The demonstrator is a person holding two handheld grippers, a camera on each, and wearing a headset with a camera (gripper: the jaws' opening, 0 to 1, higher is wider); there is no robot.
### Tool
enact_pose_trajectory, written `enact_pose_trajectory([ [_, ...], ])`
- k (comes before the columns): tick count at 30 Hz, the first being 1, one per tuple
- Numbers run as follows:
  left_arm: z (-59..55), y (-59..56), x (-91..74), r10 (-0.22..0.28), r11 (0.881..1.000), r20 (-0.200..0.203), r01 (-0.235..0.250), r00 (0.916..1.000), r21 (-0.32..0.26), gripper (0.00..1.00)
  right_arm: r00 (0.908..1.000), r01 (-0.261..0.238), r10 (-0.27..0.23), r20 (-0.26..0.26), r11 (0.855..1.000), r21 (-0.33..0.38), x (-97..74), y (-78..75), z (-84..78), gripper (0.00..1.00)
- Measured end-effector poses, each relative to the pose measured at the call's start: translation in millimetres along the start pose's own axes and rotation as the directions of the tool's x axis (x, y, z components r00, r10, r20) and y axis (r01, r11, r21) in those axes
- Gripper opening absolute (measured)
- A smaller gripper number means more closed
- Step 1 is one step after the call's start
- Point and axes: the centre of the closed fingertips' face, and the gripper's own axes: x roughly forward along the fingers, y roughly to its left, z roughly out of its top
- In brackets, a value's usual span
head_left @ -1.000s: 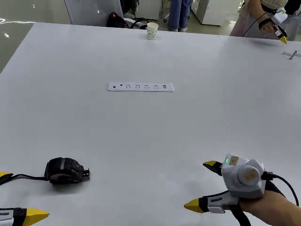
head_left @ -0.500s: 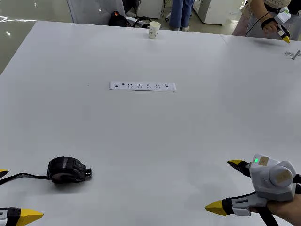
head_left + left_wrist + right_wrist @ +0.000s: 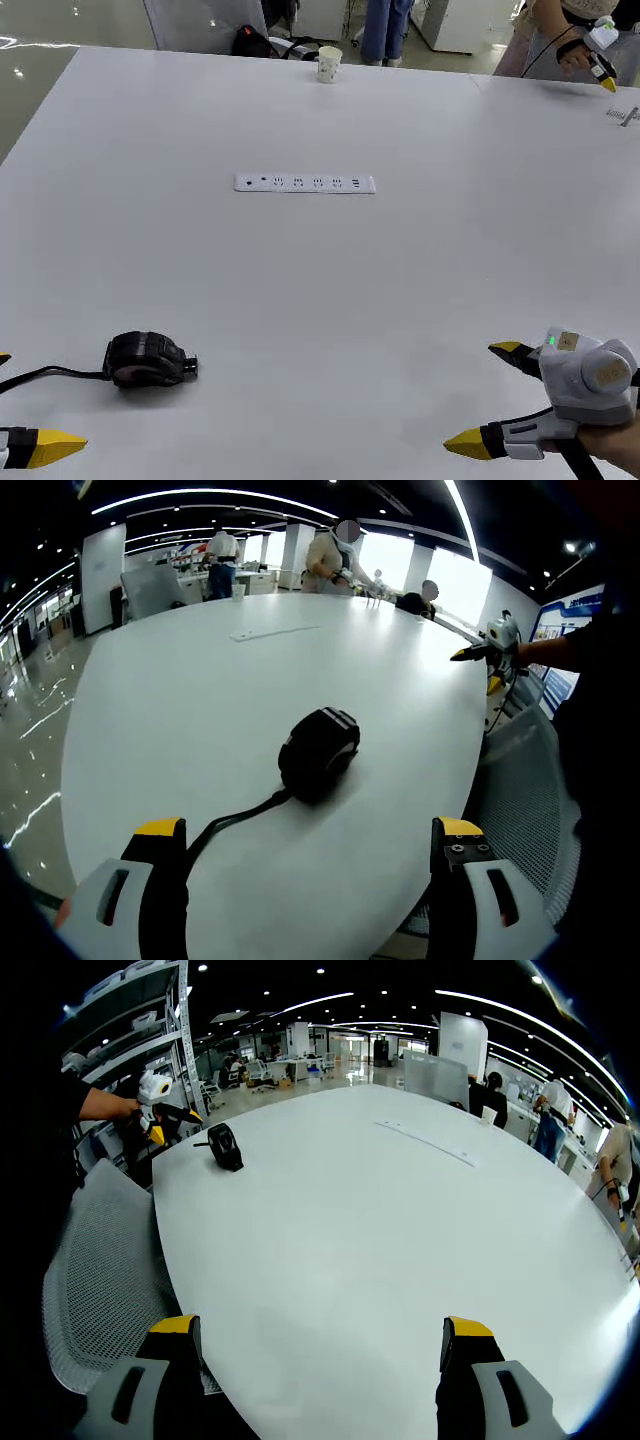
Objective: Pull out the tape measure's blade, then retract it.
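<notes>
A wide white tabletop (image 3: 320, 280) stretches away from the viewer, with broad open room across its middle. Its left edge slants off at the upper left and its far edge runs along the top.

A black tape measure (image 3: 148, 360) lies on its side near the front left. A small tab at its right end sits against the case. A thin black cord (image 3: 60, 376) trails from it to the left.

The left claw (image 3: 42, 398) is just left of the tape measure, its yellow-tipped jaws spread apart and holding nothing. The right claw (image 3: 470, 395) is well apart from it at the front right, gripped by a hand (image 3: 610, 445), its jaws also wide apart and bare.

A white power strip (image 3: 305, 183) lies flat near the middle. A paper cup (image 3: 328, 64) stands upright close to the far edge. At the far right corner another person's hand (image 3: 575, 50) holds a similar tool.

The left gripper view adds that the tape measure sits straight ahead between the spread jaws, with the cord running back toward them.

The right gripper view adds the tabletop's rounded near edge, with a grey mesh chair (image 3: 95, 1290) just beside it. There the tape measure lies close to that edge, and the left claw is just at the rim.
</notes>
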Motion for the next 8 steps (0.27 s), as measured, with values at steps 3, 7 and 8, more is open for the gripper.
enact_pose_trajectory([
  [3,-2.6,-0.8,-0.4,0.0,1.0,-0.009,0.0,1.0,0.001,0.99,1.0,-0.001,0.001,0.001,1.0,0.002,-1.6,0.7,-0.5,0.99],
  [7,-6.1,-0.7,-0.4,-0.007,1.0,-0.022,0.007,0.9997,0.005,0.99,1.0,0.002,-0.002,-0.002,1.0,0.005,-2.3,0.4,-1.8,0.99],
  [8,-5.8,-0.4,-1.1,-0.006,1.0,-0.023,0.006,0.9997,0.006,0.99,1.0,0.002,-0.002,-0.002,1.0,0.006,-2.5,0.2,-2.1,0.99],
])
